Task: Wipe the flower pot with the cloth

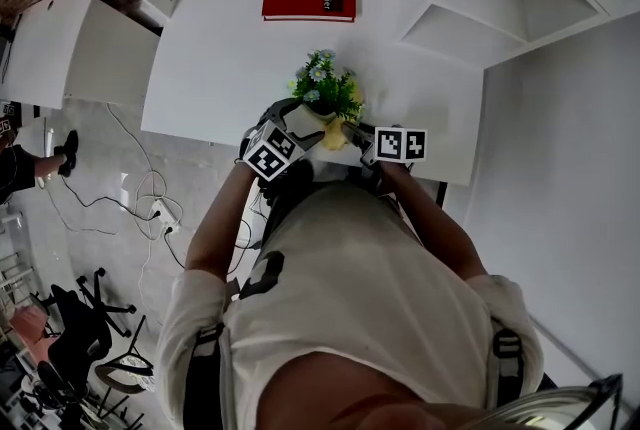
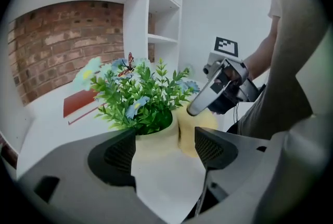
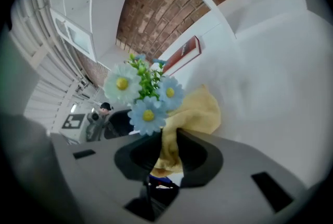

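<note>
Bright, even light, barely a shadow. Gripper views warp and darken at their rims, and flowers ahead of the right gripper blur

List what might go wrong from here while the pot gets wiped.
1. The flower pot stands near the front edge of the table, gripped by the left tongs. A hard push with the cloth might tip it or slide it off.
2. The flowers hang right over the right tongs, so wiping upward could snag and bend them.
3. Only a narrow fold of cloth is pinched, so it may pull free.
</note>
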The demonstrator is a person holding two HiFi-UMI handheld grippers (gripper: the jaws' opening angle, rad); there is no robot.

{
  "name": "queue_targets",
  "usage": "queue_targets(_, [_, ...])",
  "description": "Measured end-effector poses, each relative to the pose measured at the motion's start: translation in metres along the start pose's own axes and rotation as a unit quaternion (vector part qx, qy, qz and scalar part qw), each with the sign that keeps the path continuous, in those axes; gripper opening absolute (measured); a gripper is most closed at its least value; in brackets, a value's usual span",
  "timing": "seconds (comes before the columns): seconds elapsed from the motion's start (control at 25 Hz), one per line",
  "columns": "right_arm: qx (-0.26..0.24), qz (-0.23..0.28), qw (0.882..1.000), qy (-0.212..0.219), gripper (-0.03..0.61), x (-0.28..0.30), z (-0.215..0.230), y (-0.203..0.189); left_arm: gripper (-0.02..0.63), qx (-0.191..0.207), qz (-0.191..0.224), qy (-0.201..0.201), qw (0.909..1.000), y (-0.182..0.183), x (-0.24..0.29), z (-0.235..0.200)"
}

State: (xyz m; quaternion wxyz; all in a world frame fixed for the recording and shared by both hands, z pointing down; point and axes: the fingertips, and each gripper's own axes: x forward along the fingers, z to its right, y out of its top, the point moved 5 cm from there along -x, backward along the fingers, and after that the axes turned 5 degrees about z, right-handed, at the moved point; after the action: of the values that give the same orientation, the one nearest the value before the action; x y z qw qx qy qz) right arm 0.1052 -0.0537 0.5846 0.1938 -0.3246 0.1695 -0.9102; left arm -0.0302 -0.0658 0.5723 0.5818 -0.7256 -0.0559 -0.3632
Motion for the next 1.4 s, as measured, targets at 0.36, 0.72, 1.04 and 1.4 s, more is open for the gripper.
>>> queue_targets(0.36, [0.029,0.027,0.999,0.019,0.094,-0.002,-0.008,0.008,0.342,0.004,0.009,0.012,0.9999,-0.001,0.006,0.018])
queue_targets(0.72, [0.07,0.004,0.997,-0.02,0.094,0.015,0.024,-0.018,0.342,-0.045,0.035,-0.007,0.9984,0.003,-0.005,0.028])
queue_targets(1.04, [0.06,0.006,0.998,-0.027,0.094,0.008,0.022,-0.013,0.344,-0.053,0.025,0.001,0.9983,-0.004,-0.016,-0.022])
queue_targets(1.4, [0.037,0.046,0.998,0.027,0.094,0.0,-0.025,0.008,0.342,-0.036,0.031,-0.026,0.9985,-0.007,-0.002,-0.03])
